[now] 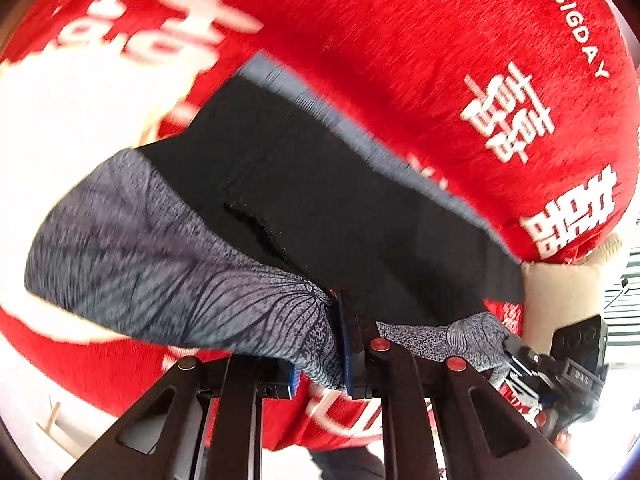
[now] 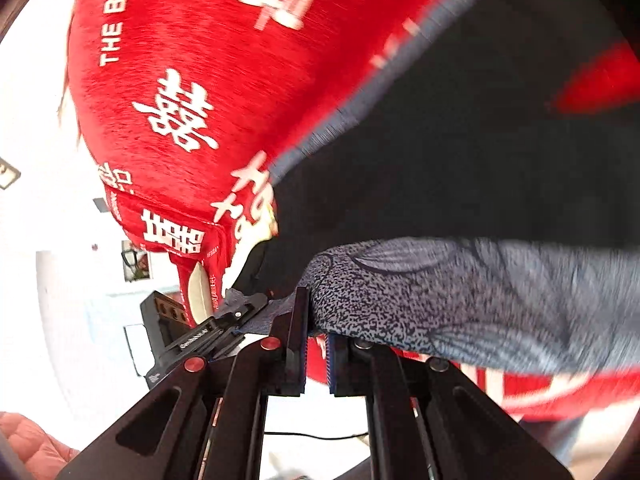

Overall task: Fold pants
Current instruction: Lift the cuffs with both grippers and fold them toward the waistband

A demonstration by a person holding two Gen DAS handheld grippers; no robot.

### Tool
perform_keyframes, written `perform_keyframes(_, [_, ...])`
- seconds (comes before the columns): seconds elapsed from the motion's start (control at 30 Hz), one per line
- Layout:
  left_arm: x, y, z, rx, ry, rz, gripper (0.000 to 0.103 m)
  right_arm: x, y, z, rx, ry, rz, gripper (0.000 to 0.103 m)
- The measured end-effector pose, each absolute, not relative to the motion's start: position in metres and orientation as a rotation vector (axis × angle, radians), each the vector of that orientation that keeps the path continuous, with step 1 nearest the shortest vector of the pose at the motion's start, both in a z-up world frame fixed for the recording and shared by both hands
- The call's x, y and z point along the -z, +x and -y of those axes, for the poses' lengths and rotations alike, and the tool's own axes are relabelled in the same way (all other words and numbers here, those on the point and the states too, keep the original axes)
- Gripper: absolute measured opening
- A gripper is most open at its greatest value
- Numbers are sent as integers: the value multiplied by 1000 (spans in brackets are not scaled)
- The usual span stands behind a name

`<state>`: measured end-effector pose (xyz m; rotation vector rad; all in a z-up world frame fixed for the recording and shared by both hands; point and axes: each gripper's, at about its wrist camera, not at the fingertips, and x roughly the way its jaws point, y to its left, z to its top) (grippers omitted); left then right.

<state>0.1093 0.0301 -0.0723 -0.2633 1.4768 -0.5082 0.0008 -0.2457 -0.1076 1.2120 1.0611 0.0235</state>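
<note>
A: Item one, the pants (image 1: 304,208). Location?

B: Held up in the air in front of a person's red shirt (image 1: 400,60), stretched between the two grippers. No worktop or other surface shows under them in either view.

A: Left gripper (image 1: 320,360)?

B: Clamped on a bunched edge of the pants; cloth fans out from between its blue-padded fingers (image 1: 352,344). The right gripper (image 1: 520,364) shows at the far edge of that view, gripping the same edge further along.

A: Right gripper (image 2: 316,344), from its own camera?

B: Closed on the patterned cloth, though a narrow gap shows lower down between the pads. The left gripper (image 2: 236,316) sits just beside it, cloth running between the two.

A: Material and shape?

B: Thin, limp woven fabric: grey-blue with dark veined and speckled print outside, plain black on the side facing the cameras, with a stitched seam visible. It drapes and gathers into pleats at each grip. The shirt is plush red with white lettering.

A: Progress?

B: Early, by my reading. The pants look lifted and spread, no finished fold visible; laying down and folding remain.
</note>
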Motion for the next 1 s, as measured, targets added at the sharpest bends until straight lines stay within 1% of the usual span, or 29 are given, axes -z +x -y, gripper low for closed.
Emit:
perform_keyframes(0.1, [67,140,-8,492,-257,-1448,17,105,41,271,-70,1158,-1081,8])
perform_keyframes(0.17, [72,163,5,476,-245,-1428,17,114,71,290,-91,1138,-1116,8])
perform_keyframes(0.33, [109,215,43,427,-171,-1405,17,166,131,333,-87,1141,-1221,8])
perform_keyframes(0.4, [122,226,53,414,-139,-1398,21,187,154,341,-79,1124,-1258,8])
perform_keyframes(0.43, [129,232,58,400,-122,-1396,28,195,162,345,-70,1107,-1273,9])
perform_keyframes(0.47, [136,236,62,387,-107,-1397,30,202,168,349,-62,1087,-1288,9])
perform_keyframes(0.57, [150,243,68,366,-75,-1414,33,223,181,352,-59,1018,-1333,10])
perform_keyframes(0.7, [138,236,71,380,-22,-1411,35,233,190,355,-52,1004,-1342,11])
perform_keyframes(0.73, [130,234,70,378,2,-1401,49,233,191,355,-54,1009,-1343,13])
perform_keyframes(0.77, [121,231,68,354,43,-1372,76,233,192,357,-59,1009,-1346,17])
perform_keyframes(0.8, [111,228,66,325,84,-1324,85,230,194,356,-66,998,-1350,20])
perform_keyframes(0.83, [100,225,63,320,111,-1288,87,230,191,358,-73,992,-1352,25])
perform_keyframes(0.87, [95,224,61,328,126,-1284,87,228,192,358,-82,987,-1354,33])
perform_keyframes(0.9, [93,223,59,325,141,-1290,87,226,192,357,-96,989,-1353,37])
perform_keyframes(0.93, [96,222,58,310,163,-1300,87,224,194,356,-101,993,-1354,45])
perform_keyframes(0.97, [100,220,60,299,186,-1320,87,221,196,354,-104,995,-1356,51])
perform_keyframes(1.0, [105,215,63,296,205,-1336,87,217,198,350,-103,995,-1353,54])
